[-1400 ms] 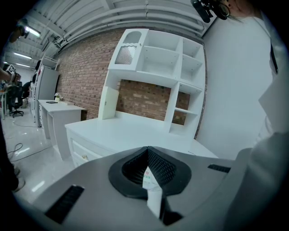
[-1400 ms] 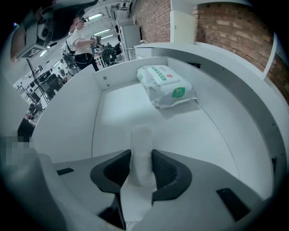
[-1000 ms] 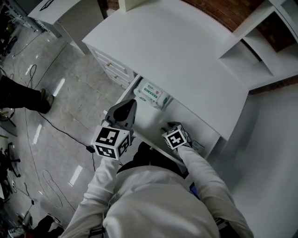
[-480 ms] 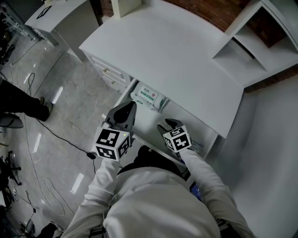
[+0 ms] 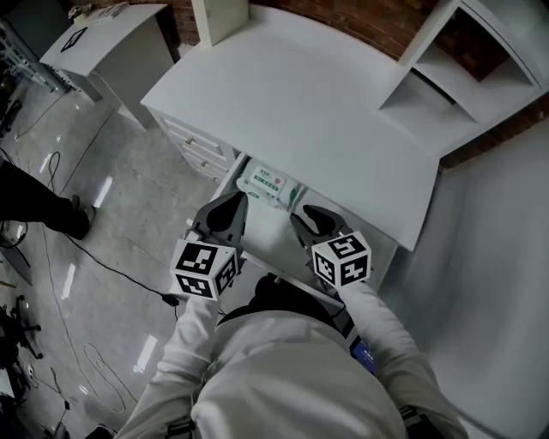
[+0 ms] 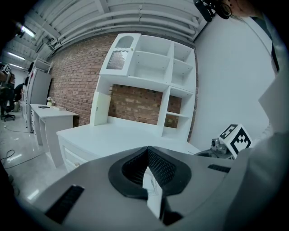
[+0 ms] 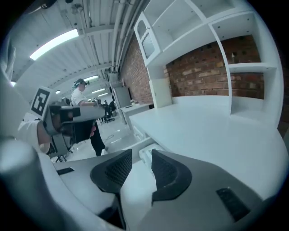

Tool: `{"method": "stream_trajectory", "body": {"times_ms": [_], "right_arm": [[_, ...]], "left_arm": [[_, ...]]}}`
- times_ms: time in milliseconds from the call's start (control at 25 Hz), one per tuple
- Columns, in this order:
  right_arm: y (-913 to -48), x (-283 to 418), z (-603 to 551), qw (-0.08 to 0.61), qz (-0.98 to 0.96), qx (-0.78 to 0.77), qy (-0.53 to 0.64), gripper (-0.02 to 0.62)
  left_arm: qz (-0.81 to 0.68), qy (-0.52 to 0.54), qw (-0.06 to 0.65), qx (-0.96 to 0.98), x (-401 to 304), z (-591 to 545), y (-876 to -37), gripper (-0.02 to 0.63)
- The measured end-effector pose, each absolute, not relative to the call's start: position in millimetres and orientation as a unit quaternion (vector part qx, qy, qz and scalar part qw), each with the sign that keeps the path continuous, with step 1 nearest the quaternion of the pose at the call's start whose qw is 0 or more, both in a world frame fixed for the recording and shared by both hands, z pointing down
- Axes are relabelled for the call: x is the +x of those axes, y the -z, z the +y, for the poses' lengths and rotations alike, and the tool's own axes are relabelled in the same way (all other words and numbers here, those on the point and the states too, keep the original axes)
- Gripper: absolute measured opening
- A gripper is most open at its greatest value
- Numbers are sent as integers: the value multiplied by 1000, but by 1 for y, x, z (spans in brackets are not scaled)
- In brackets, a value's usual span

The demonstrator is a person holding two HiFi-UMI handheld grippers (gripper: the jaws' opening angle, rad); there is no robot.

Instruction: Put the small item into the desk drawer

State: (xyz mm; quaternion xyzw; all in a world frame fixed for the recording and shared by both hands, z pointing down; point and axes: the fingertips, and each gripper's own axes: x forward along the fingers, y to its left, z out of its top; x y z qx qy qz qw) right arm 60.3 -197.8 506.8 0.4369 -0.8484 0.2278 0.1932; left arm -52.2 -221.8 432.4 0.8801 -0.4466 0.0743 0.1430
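Observation:
The white desk [image 5: 326, 111] has its drawer [image 5: 268, 226] pulled open under the front edge. A small white and green packet [image 5: 269, 185] lies at the drawer's far left end; it also shows as the packet [image 7: 147, 155] just past the right jaws. My right gripper [image 5: 302, 216] hovers over the drawer's middle. Its jaws [image 7: 141, 152] are closing, still apart, with nothing between them. My left gripper [image 5: 238, 201] is over the drawer's left side, near the packet. Its jaws [image 6: 147, 151] meet at the tips, and a white sliver shows lower in the gap.
A white shelf unit [image 5: 455, 69] rises at the desk's back right, and a white board [image 5: 219, 17] stands at the back left. Small drawers with knobs [image 5: 196, 147] sit at the desk's left. Cables [image 5: 111, 261] lie on the shiny floor beside a person's leg [image 5: 39, 201].
The right gripper has lifted and shifted right, so its black jaws now show above the drawer. The packet lies in the same place. The left gripper has hardly moved.

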Motion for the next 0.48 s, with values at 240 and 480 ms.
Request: {"method": "stream_trajectory", "body": {"times_ms": [240,480], "right_arm": [[-457,68,-201,136,-853,464,-198,143],[-420,83,-198,82,-846,496,-178,110]], "left_arm": [[-442,-70,136,884,-51,-221,-428,17],[-437,-66,131,888,-48,-218,-423,17]]}}
